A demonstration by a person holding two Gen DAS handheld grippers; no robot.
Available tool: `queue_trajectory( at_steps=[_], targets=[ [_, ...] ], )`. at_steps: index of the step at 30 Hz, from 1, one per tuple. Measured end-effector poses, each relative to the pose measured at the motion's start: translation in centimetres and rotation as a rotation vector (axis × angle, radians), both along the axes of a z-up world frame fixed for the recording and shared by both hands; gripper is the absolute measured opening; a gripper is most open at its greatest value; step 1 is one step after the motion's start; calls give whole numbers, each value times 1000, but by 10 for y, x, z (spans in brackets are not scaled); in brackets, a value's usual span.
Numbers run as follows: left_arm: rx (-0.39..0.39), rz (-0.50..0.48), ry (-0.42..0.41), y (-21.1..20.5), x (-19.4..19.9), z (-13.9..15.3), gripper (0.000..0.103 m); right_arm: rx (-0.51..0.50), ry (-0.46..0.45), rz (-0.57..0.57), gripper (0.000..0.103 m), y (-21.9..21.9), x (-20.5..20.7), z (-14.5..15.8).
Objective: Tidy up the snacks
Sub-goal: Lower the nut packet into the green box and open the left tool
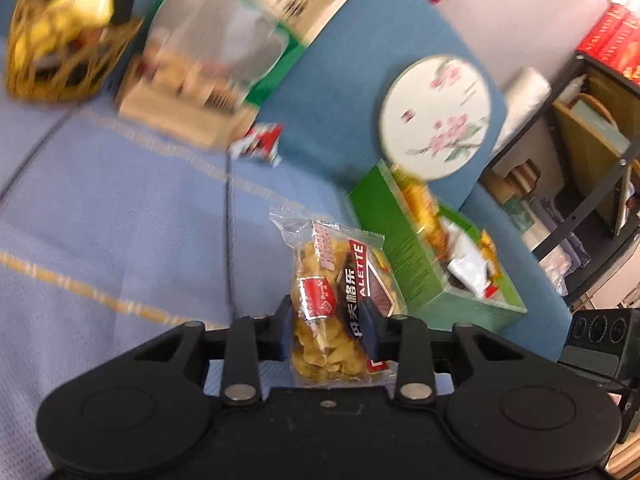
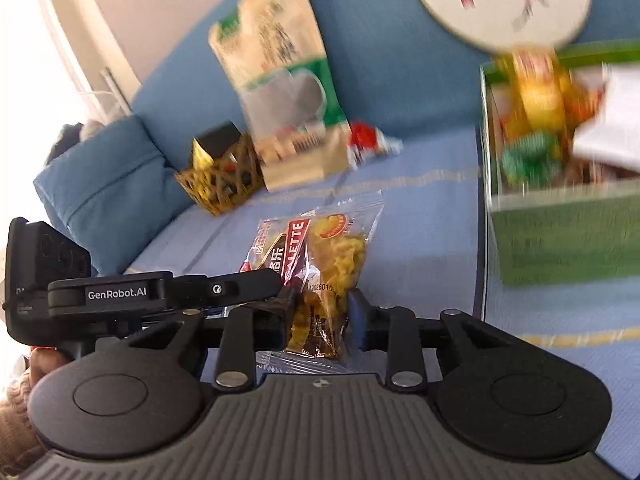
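A clear packet of yellow biscuits with a red and black "GALETTE" label (image 1: 332,288) is held between both grippers above a blue sofa seat. My left gripper (image 1: 326,330) is shut on it in the left wrist view. My right gripper (image 2: 320,312) is shut on the same packet (image 2: 320,264) in the right wrist view, where the left gripper's arm (image 2: 160,292) reaches in from the left. A green open box (image 1: 436,260) with several wrapped snacks stands to the right; it also shows in the right wrist view (image 2: 560,184).
A gold woven basket (image 1: 60,48) with snacks, a large green and beige bag (image 1: 208,60) and a small red and white packet (image 1: 260,144) lie at the sofa back. A round floral cushion (image 1: 436,116) leans behind the box. A shelf rack (image 1: 592,160) stands far right.
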State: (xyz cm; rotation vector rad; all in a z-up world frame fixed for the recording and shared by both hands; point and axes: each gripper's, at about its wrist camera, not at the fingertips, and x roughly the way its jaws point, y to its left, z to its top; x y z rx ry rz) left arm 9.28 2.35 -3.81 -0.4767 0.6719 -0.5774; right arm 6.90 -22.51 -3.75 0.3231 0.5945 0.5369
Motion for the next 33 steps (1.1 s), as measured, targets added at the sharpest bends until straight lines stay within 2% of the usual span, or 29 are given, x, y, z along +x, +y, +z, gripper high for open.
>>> queue_trajectory(
  at_steps=[2, 5, 7, 12, 18, 21, 24, 25, 27, 28, 31, 33],
  targets=[
    [3, 0, -43, -7, -2, 13, 0, 13, -52, -15, 51, -7, -2, 10],
    [-45, 0, -78, -24, 2, 26, 0, 10, -136, -65, 51, -24, -6, 25],
    [-61, -34, -84, -46, 13, 32, 0, -6, -177, -118, 51, -41, -6, 32],
    [-42, -131, -130, -109, 45, 53, 0, 17, -235, -276, 51, -92, 0, 41],
    [-40, -209, -107, -182, 86, 51, 0, 5, -243, -450, 51, -144, 19, 39],
    [-33, -233, -79, -208, 102, 51, 0, 11, -235, -510, 51, -163, 25, 34],
    [-15, -270, -84, -226, 112, 49, 1, -6, -243, -564, 54, -174, 29, 30],
    [3, -285, -77, -232, 115, 47, 7, -36, -236, -594, 58, -174, 31, 27],
    [54, -264, -83, -239, 115, 44, 56, -106, -215, -625, 63, -169, 32, 24],
    [62, -241, -97, -237, 113, 43, 61, -142, -222, -621, 63, -165, 31, 25],
    [48, -229, -101, -222, 107, 43, 60, -266, -311, -597, 63, -145, 19, 33],
    [55, -210, -108, -211, 104, 44, 60, -273, -318, -547, 61, -139, 18, 32]
  ],
)
